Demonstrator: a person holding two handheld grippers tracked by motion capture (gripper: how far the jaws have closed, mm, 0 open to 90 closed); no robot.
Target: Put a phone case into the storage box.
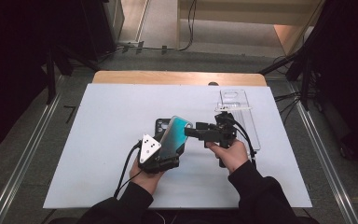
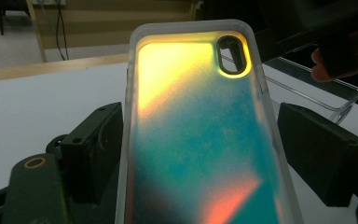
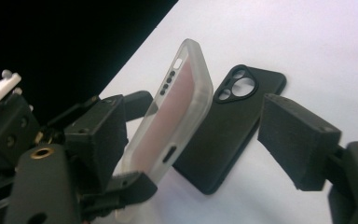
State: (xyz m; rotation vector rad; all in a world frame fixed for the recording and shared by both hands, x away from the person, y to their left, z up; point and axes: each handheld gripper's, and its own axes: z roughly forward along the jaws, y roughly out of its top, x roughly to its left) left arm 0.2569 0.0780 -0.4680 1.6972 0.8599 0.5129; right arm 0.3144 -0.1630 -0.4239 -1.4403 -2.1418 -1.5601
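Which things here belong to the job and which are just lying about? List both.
In the job:
- iridescent phone case, clamped in the left tongs
- right tongs, open, reaching toward that case

Lying about:
- black phone case, flat on the table
- clear plastic tray at the far right

Iridescent teal-orange phone case (image 2: 200,135), black case (image 3: 233,126)

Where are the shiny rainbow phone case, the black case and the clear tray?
rainbow phone case (image 2: 200,140): left gripper view, middle of its back.
black case (image 3: 233,126): right gripper view, its back.
clear tray (image 1: 242,116): high view, its floor.
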